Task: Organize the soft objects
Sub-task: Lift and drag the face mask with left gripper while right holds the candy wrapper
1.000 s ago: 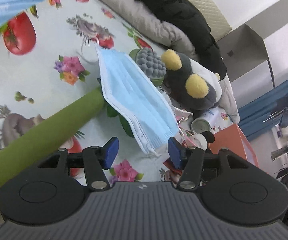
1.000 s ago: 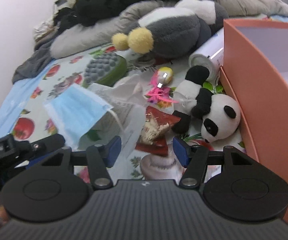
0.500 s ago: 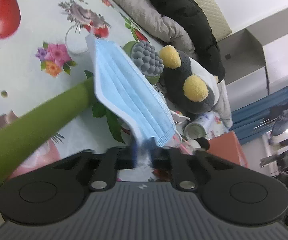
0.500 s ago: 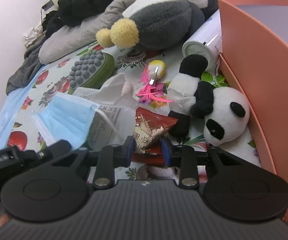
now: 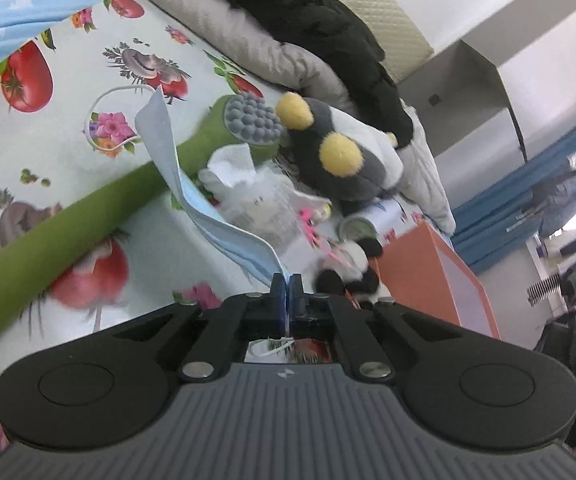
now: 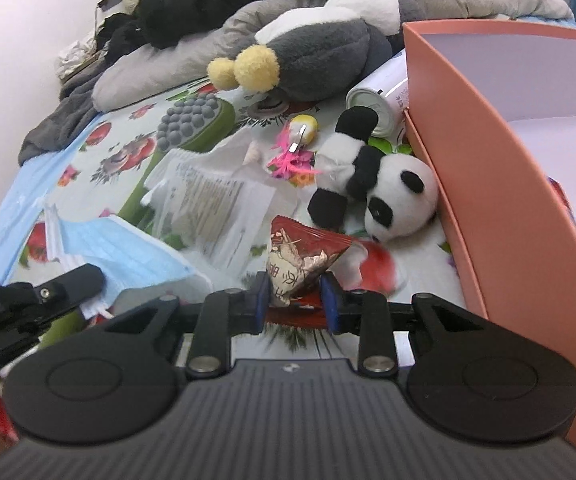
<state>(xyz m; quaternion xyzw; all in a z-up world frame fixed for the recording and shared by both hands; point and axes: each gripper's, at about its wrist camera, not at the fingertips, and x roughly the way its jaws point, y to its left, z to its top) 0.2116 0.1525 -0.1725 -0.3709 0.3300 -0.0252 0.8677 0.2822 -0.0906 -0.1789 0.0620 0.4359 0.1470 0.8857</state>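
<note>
My left gripper is shut on a corner of a blue face mask, which hangs curled above the patterned bedsheet. In the right wrist view the same mask trails from the left gripper's black finger at the lower left. My right gripper is shut on a red snack packet, lifted just off the sheet. A small panda plush lies beside the orange box. A big grey plush with yellow pompoms rests further back.
A green massage stick with a grey knobbed head lies across the sheet. Crumpled tissue and a printed plastic bag, a pink feathered toy and a white can sit among the items. Grey and black bedding is piled behind.
Both grippers went from open to shut: the left closed on the mask's corner and lifted it, the right closed on the snack packet and raised it slightly.
</note>
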